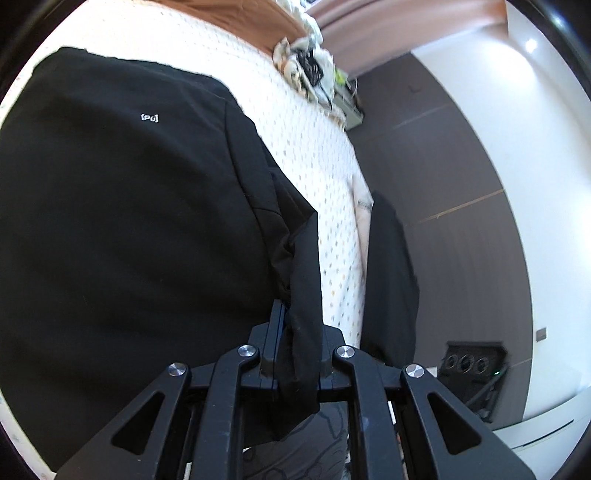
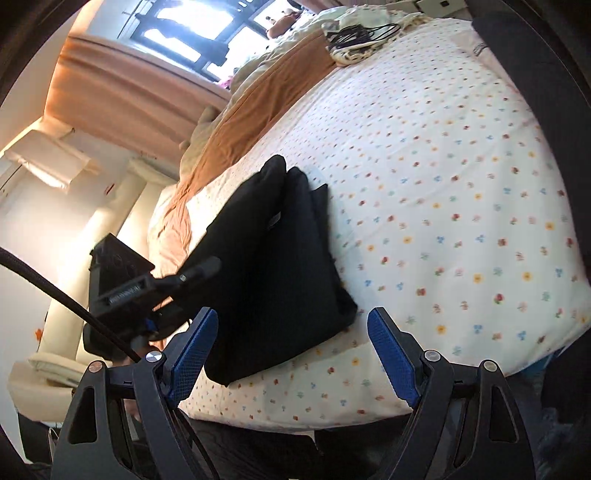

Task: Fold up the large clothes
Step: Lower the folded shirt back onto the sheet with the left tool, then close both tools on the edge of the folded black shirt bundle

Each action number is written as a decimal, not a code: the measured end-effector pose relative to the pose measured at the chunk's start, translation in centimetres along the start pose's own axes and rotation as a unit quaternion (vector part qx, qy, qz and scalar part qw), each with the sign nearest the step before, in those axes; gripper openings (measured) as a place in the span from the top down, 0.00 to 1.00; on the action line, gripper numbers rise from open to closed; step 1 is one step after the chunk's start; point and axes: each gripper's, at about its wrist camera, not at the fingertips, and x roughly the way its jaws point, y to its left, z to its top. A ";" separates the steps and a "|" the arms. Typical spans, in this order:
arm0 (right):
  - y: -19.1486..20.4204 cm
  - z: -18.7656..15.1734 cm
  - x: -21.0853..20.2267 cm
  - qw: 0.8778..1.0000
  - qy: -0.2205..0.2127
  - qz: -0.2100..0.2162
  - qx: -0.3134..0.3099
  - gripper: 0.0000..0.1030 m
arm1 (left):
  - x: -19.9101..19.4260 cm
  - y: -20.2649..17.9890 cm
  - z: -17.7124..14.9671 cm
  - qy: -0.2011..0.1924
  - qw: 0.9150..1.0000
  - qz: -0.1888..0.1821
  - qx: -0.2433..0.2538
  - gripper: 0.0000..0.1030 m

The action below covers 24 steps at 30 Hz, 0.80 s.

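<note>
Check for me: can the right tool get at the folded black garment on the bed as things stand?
Probably yes. The right tool stands open and empty, and the folded black garment lies just ahead on the flowered bedsheet, nothing between them. The left tool sits off to one side.

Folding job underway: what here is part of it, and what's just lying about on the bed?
Part of the job:
black garment
left gripper, shut on its fabric
right gripper, open
flowered bed sheet

Lying about:
black cables
orange blanket
</note>
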 end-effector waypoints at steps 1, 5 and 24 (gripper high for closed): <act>0.4 -0.4 -1.9 1.000 -0.003 -0.001 0.002 0.20 | 0.4 0.0 0.2 0.008 1.000 0.004 -0.006 0.87; 1.3 -0.7 -5.2 1.000 -0.010 0.001 0.007 0.20 | -0.4 0.9 1.1 0.035 0.998 -0.028 -0.040 0.56; 4.9 1.2 1.8 0.999 0.030 0.029 -0.018 0.20 | -15.2 8.9 -3.9 -0.088 0.993 0.063 -0.045 0.12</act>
